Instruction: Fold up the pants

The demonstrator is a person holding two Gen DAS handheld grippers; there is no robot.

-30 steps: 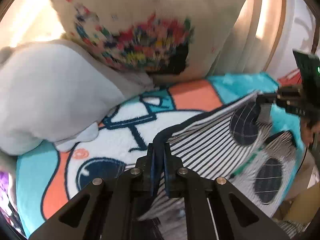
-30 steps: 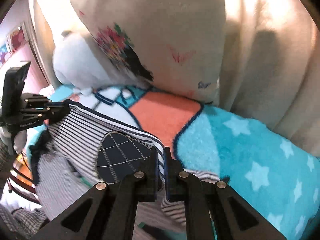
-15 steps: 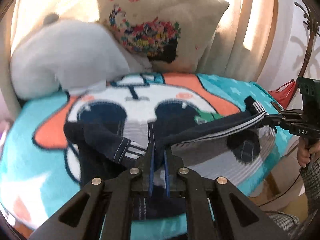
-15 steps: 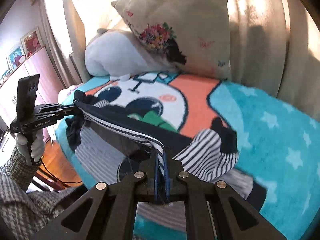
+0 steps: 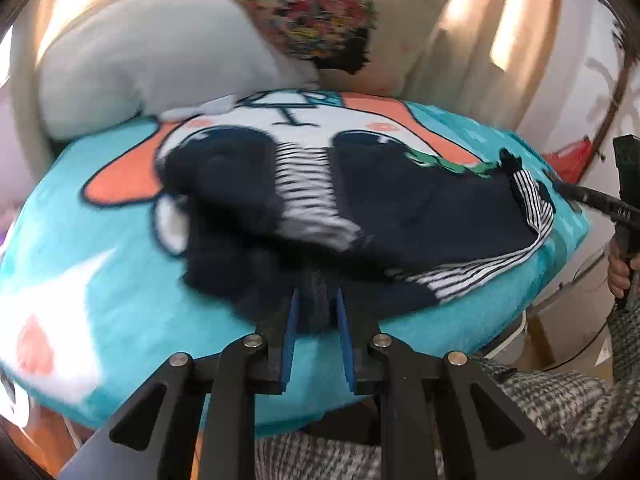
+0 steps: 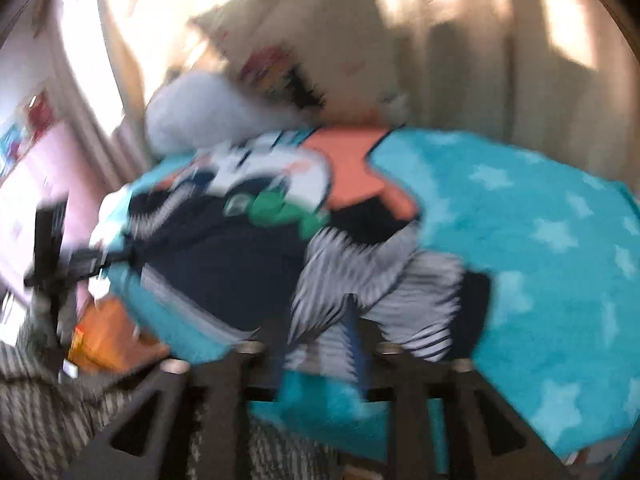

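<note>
The left gripper [image 5: 314, 312] has its jaws parted, with a dark fold of the pants [image 5: 400, 216] lying loosely between the blue pads [image 5: 289, 336]; the pads stand clear of the cloth on both sides. The right gripper [image 6: 320, 332] is badly smeared by motion, so whether its jaws are parted or pinching the striped cloth in front of them cannot be told. In the left view that gripper also shows at the far right edge, held in a hand [image 5: 620, 268].

The pants lie spread across the blanket [image 5: 100, 248], mostly navy side up, with striped panels showing through the middle and along the near right edge, and a green patch near the far right. In the right view the striped part is bunched just ahead of the gripper and the navy part stretches leftward.

Behind the pants, a grey plush [image 5: 152, 52] and a floral pillow [image 5: 340, 24] lean against cream curtains [image 5: 504, 32].
</note>
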